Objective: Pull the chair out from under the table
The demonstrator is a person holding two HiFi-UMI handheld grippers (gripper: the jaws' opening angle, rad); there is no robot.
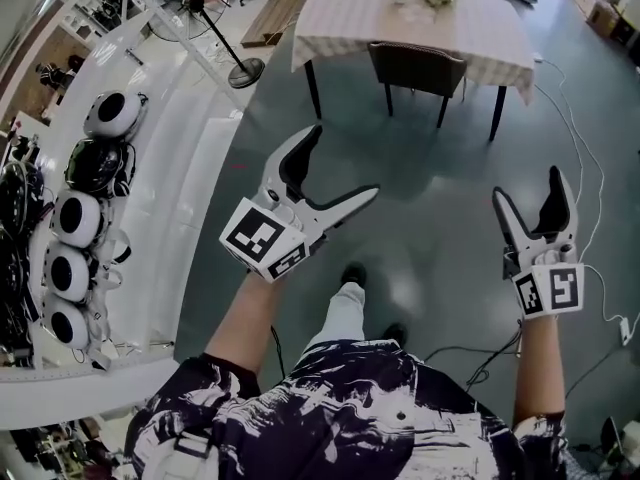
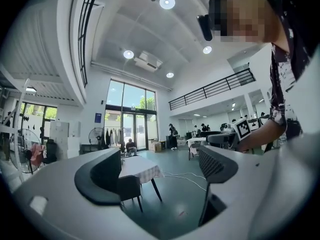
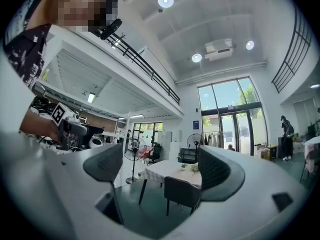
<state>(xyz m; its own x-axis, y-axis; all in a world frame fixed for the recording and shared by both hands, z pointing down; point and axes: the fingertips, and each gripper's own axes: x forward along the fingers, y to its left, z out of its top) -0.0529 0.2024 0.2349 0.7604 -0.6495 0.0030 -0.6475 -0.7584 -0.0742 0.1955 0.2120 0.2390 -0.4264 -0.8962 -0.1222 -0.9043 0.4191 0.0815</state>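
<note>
We judge the task as not yet begun. The chair point(image 1: 417, 70) stands pushed in under the table point(image 1: 340, 23), its dark back close against the table's edge and its seat beneath the top, and neither tool touches it. Our left gripper point(image 1: 347, 161) has its jaws spread wide with nothing between them but bare floor point(image 1: 420, 238). Our right gripper point(image 1: 527, 185) is likewise spread and empty. The chair lies well ahead of both pairs of jaws, beyond their tips. In the right gripper view it shows far off in the gap between the jaws, nearer the right-hand pad. In the left gripper view it sits low beside the left-hand jaw, partly hidden behind it, so that gripper seems aimed a little to one side. All the work is left, as we read it: walk up until the chair back comes between a pair of jaws, close on its top edge, then draw it clear of the table toward us.

As for writing, we find almost none. Each gripper carries a cube of black-and-white square markers point(image 1: 262, 236), which are patterns, not letters. A small blue sign point(image 2: 98, 117) hangs by the glass doors point(image 2: 131, 129) far ahead of the left jaws, too small to read. No brand shows on chair, table or grippers
</note>
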